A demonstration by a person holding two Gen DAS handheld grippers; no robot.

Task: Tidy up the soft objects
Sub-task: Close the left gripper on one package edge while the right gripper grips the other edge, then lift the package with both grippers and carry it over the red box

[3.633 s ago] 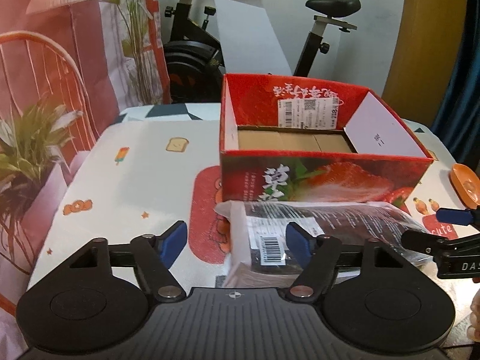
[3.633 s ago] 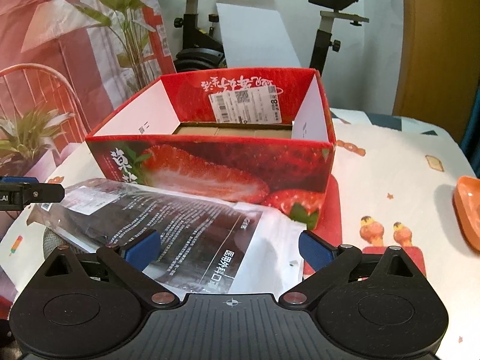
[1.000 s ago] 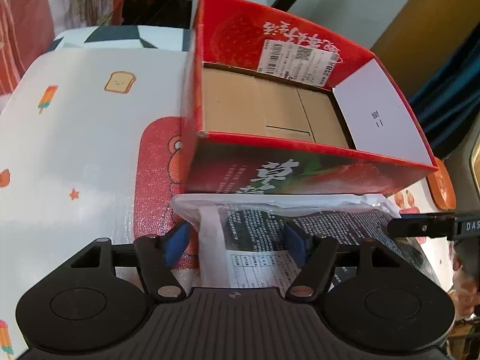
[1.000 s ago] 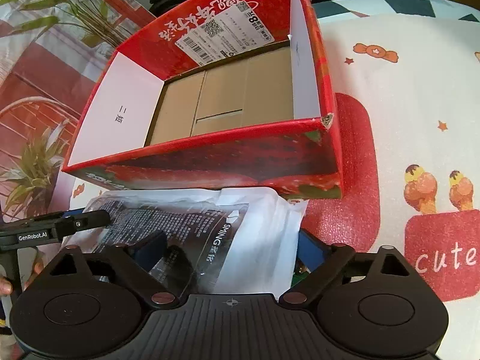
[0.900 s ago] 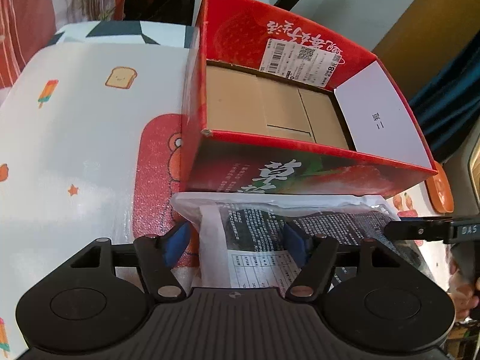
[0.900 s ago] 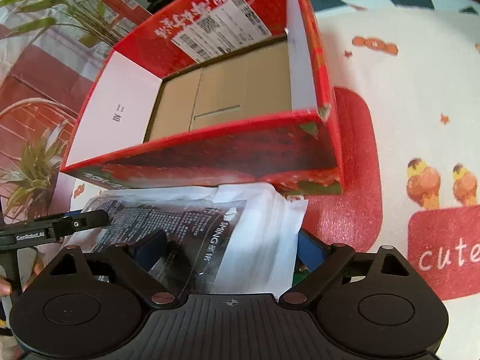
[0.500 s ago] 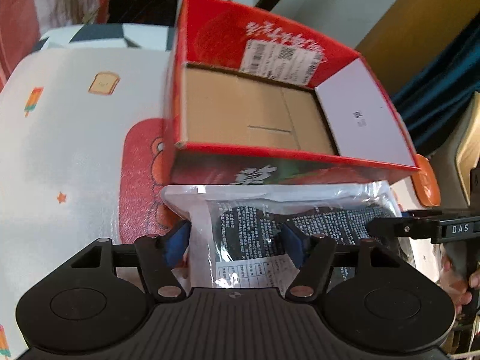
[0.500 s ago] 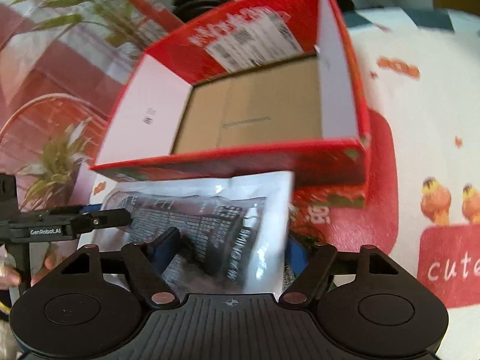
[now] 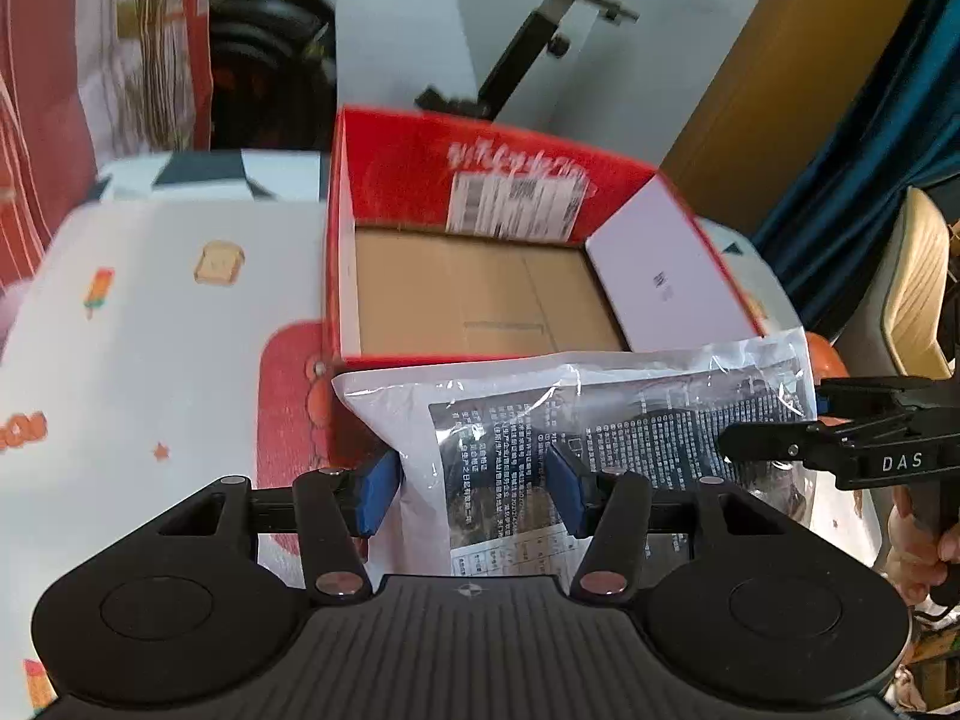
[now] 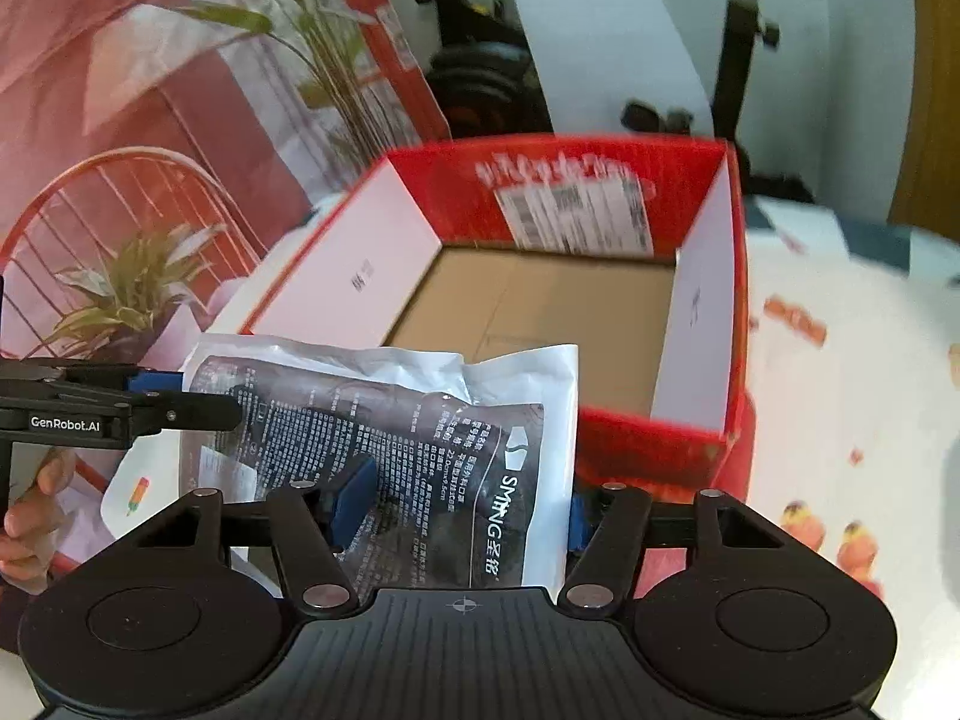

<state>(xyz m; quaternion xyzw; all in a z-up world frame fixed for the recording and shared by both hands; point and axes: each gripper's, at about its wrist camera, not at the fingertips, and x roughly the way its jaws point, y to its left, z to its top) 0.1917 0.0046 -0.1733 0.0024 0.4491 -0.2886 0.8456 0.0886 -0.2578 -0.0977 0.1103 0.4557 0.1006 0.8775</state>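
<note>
Still, both closing hand-held grippers, left (image 9: 471, 495) and right (image 10: 462, 504), pinch the limp packet (image 9: 600, 420), whose sagging middle may snag the box (image 9: 342, 276) rim.

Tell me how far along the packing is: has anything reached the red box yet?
Done: nothing; the red box shows only its bare cardboard floor. In hand: the plastic packet is lifted in front of the box's near wall, the left gripper and right gripper each clamping an end, jaws closing on it. Left: carry it over the rim, lower it inside and release.
</note>
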